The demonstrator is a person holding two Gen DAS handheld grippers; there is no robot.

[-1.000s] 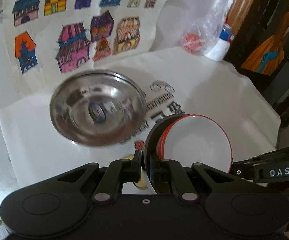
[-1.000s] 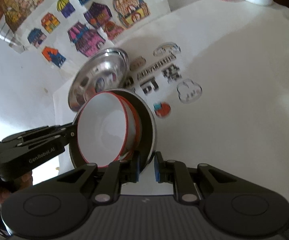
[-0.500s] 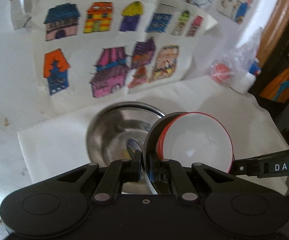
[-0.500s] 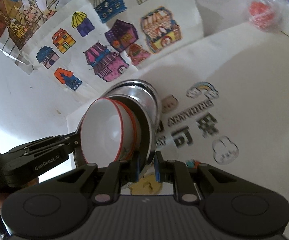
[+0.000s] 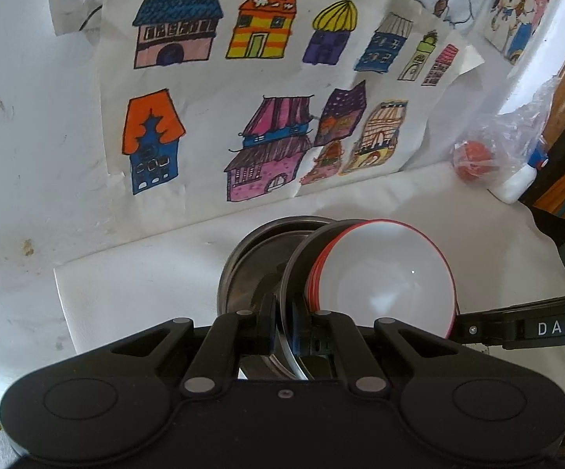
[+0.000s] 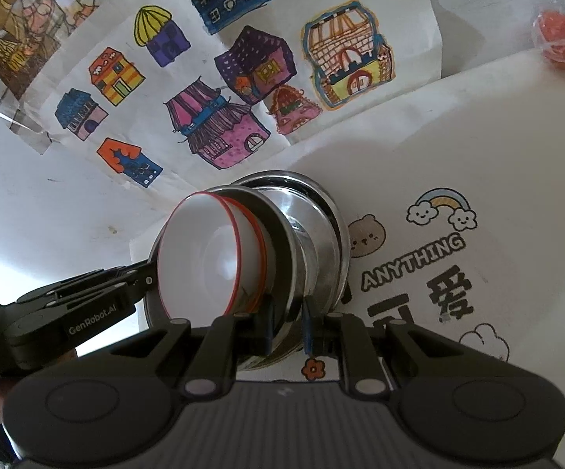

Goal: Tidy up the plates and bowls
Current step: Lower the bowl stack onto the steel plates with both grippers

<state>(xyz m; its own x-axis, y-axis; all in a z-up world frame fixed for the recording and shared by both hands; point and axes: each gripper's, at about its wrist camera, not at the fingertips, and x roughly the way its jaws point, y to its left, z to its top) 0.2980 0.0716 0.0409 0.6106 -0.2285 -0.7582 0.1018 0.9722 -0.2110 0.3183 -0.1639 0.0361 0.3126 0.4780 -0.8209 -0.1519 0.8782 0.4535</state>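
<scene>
Closest in, the left gripper (image 5: pixel 282 322) pinches the rim of a steel plate (image 5: pixel 296 258) carrying red-rimmed white bowls (image 5: pixel 388 273); the right gripper (image 6: pixel 287 326) clamps its opposite rim. Just beyond sits a steel bowl (image 6: pixel 321 211) on the white mat (image 6: pixel 478 136), house drawings (image 5: pixel 243 97) behind.

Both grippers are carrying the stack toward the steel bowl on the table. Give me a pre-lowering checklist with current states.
1. Left gripper shut on the rim of the tilted steel plate: ok.
2. Right gripper on the same plate's opposite rim: ok; gap looks wider, firmness cannot tell.
3. White red-rimmed bowls seated in the plate: ok, nested together.
4. Carried stack level: not ok, steeply tilted.
5. Large steel bowl directly behind the stack: ok.
6. Large steel bowl's inside free of objects: cannot tell, mostly hidden.
</scene>
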